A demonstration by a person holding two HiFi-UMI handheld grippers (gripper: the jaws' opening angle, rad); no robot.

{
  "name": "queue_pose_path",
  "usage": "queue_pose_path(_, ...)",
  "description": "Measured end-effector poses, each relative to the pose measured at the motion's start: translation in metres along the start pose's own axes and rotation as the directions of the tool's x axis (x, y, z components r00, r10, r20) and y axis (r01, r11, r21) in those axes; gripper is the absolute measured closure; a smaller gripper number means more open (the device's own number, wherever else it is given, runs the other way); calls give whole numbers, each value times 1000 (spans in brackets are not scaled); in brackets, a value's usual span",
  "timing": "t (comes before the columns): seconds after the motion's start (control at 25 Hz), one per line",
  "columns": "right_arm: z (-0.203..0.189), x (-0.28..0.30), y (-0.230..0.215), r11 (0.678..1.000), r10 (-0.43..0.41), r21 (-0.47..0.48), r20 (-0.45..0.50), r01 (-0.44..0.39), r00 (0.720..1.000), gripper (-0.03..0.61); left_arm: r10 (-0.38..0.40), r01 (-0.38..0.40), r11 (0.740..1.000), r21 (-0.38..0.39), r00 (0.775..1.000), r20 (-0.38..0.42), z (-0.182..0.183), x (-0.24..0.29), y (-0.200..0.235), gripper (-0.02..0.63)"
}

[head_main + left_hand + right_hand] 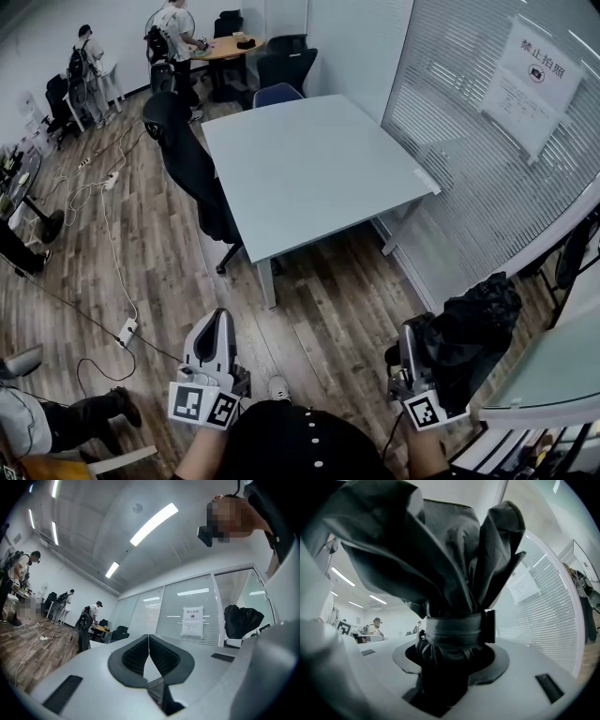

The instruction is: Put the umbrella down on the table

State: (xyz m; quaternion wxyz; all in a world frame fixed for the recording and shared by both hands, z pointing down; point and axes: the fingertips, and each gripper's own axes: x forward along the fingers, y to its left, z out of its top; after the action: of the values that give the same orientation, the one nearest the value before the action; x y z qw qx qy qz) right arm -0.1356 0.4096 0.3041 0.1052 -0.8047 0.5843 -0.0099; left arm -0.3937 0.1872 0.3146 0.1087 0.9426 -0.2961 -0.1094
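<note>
The pale grey square table (309, 169) lay ahead — your right gripper (450, 667) clamped the folded black fabric umbrella (440, 564) short of its near corner, left gripper (149, 654) closed, empty. Releasing early risked a drop to the floor (319, 300).

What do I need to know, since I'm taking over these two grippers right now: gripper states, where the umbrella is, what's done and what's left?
Left gripper: jaws together, nothing between them.
Right gripper: clamped on the folded black umbrella, gripped just below its strap, canopy bunched above the jaws.
Table: light grey, ahead of both grippers in the head view; the umbrella is held short of it, at the lower right, over the wooden floor.
Done: umbrella in hand.
Left: carry it over the tabletop, lay it down, open the right jaws.
</note>
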Motion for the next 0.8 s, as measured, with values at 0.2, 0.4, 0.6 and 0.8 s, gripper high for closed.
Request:
queue_pose_path(0.2,0,15,2,1000,-17,-7,7,17,1000,337,-15,15,1000,-4,1000,2,2,15,13,597)
queue_pose_path(0.4,-1,29,7,999,-36,-18,13,37,999,337,-36,36,999,-12,999,1,3,30,26,597)
queue_pose_path(0.6,-6,42,14,999,-43,-12,24,44,999,337,-60,60,998,-16,998,1,1,43,40,595)
queue_pose_path(0.8,-5,53,16,998,-58,-17,39,58,998,337,-74,74,997,-9,997,7,5,54,52,597)
